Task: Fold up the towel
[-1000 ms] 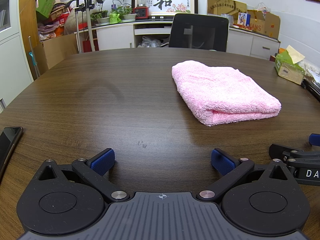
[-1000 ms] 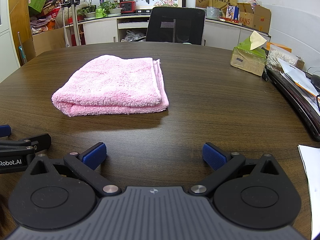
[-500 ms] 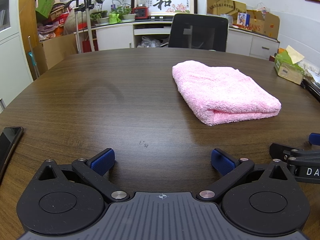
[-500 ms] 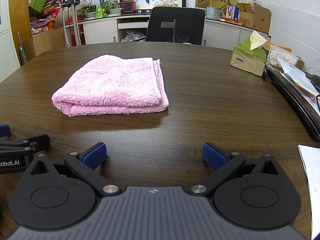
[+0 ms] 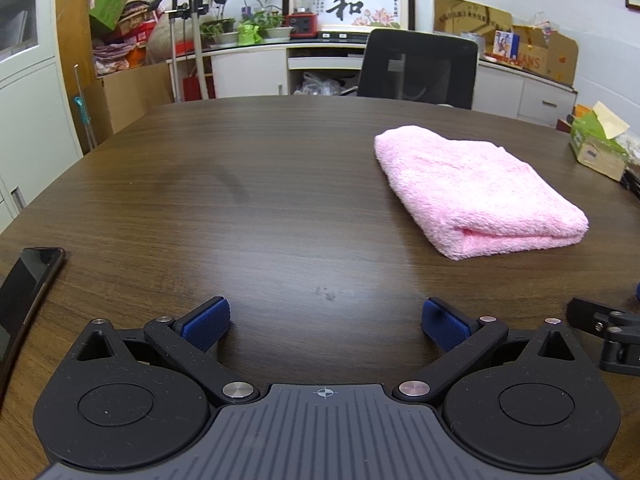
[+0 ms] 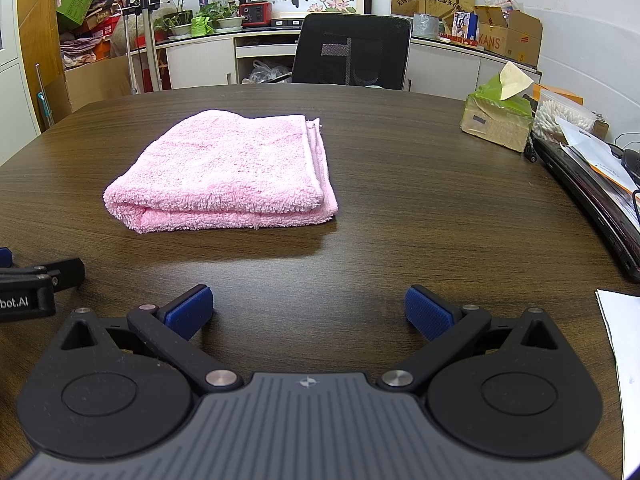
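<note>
Two grippers sit low over the near edge of the table [image 5: 280, 184], side by side, both with jaws spread wide and nothing between the blue pads. Left gripper [image 5: 326, 324] faces bare wood; a dark phone [image 5: 28, 284] lies at its left. Right gripper [image 6: 308, 312] also has bare wood in front of it, with a sheet of paper [image 6: 620, 352] at its right.

Further out is the pink towel [image 6: 224, 172], flat on the table, already folded into a thick rectangle, well clear of both grippers. From the left gripper it lies ahead and to the right [image 5: 476, 188]; from the right gripper, ahead and slightly left. The right one looks nearer and better lined up. Long axis runs roughly away from the grippers; the rounded fold is on the left side, loose edges along the right side.

Judging by the layers, the fold looks done or nearly done.

Beyond: tissue box [image 6: 498, 120] at far right, black chair [image 6: 352, 52] behind the table.
</note>
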Action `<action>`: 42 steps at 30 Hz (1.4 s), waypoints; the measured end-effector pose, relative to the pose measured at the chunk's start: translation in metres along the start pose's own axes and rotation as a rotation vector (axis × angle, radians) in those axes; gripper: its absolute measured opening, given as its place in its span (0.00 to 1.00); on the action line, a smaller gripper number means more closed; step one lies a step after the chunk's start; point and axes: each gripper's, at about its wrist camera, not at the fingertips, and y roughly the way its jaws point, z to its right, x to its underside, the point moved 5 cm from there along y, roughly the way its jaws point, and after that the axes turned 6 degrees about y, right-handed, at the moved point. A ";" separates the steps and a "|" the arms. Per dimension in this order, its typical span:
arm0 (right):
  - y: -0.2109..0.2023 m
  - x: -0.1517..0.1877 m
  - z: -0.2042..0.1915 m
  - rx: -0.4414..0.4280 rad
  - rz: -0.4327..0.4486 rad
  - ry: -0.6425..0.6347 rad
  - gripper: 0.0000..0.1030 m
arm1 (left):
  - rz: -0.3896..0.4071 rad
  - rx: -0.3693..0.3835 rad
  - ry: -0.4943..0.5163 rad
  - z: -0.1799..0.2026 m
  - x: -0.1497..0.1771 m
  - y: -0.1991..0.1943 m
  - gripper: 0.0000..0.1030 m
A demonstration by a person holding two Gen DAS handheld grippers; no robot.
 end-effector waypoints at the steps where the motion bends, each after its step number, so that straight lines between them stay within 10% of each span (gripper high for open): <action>1: 0.000 0.000 0.000 0.000 0.000 0.000 1.00 | 0.000 0.000 -0.001 -0.001 0.000 0.000 1.00; 33: 0.000 0.000 0.000 -0.015 -0.001 -0.014 1.00 | -0.002 -0.065 -0.057 -0.066 -0.006 0.016 1.00; 42: 0.005 -0.010 0.048 0.132 0.023 0.113 1.00 | -0.005 -0.092 -0.080 -0.083 -0.006 0.018 1.00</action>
